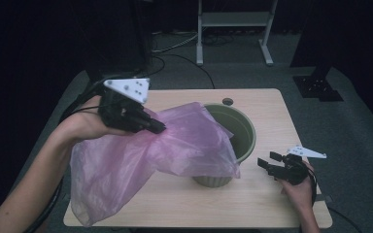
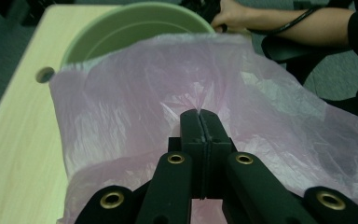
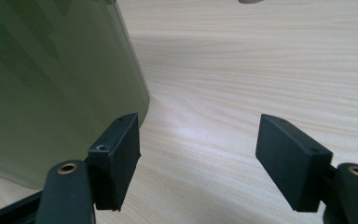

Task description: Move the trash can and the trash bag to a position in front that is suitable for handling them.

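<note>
Now my left gripper [image 1: 159, 128] is pinched tight on one pink bag [image 1: 126, 160] draped over one green bin [image 1: 243, 133] on the desk [image 1: 267, 194]; my right gripper [image 1: 268, 164] sits wide apart, holding nothing.

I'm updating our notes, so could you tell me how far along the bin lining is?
Done: the left gripper is shut on the pink bag, draped over the green bin's near rim. In hand: carrying it across. Left: opening it into the bin; the right gripper waits open beside it.

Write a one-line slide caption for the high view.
Left gripper pinches a pink plastic bag draped over a green bin; the open right gripper waits beside it.
</note>
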Motion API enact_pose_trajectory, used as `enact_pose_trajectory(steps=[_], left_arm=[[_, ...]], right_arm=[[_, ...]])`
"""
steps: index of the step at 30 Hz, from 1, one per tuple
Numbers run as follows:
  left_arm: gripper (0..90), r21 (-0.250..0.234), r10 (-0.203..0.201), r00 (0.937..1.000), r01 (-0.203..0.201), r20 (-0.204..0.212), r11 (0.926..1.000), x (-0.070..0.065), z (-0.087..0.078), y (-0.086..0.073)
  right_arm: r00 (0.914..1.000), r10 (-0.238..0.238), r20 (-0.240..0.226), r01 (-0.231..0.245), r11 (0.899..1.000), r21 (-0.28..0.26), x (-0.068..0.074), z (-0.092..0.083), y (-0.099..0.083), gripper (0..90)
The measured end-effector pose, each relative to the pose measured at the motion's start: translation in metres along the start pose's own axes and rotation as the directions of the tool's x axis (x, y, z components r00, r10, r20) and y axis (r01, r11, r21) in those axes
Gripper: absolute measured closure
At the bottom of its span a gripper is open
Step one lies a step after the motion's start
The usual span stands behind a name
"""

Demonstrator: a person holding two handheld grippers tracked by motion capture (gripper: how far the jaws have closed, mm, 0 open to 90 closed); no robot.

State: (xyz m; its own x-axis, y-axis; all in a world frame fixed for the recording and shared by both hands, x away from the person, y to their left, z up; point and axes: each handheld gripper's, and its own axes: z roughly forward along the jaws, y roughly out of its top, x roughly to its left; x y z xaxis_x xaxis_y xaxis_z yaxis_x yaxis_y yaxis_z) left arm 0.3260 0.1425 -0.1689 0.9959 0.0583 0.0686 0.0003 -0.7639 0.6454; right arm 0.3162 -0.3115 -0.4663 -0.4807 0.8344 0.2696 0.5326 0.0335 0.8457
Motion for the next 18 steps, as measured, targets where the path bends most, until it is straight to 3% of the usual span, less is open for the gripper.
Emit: enact_pose_trajectory(steps=[6,10,18], left_arm=[[89.8,0.059,-0.014,0.9985,0.011,0.054,0.9982,0.025,0.034,0.018],[89.8,0.123,-0.042,0.9971,0.034,0.063,0.9918,0.044,0.063,0.024],[89.7,0.152,-0.077,0.9946,0.065,0.069,0.9862,0.064,0.091,0.023]], right_arm=[[1.0000,0.003,-0.001,-0.003,1.000,-0.015,-0.003,-0.004,0.002,29.7],[0.9999,0.011,-0.002,-0.011,0.999,-0.033,-0.005,-0.008,0.004,29.7],[0.9998,0.010,-0.016,-0.012,0.990,-0.140,-0.005,-0.039,0.019,30.6]])
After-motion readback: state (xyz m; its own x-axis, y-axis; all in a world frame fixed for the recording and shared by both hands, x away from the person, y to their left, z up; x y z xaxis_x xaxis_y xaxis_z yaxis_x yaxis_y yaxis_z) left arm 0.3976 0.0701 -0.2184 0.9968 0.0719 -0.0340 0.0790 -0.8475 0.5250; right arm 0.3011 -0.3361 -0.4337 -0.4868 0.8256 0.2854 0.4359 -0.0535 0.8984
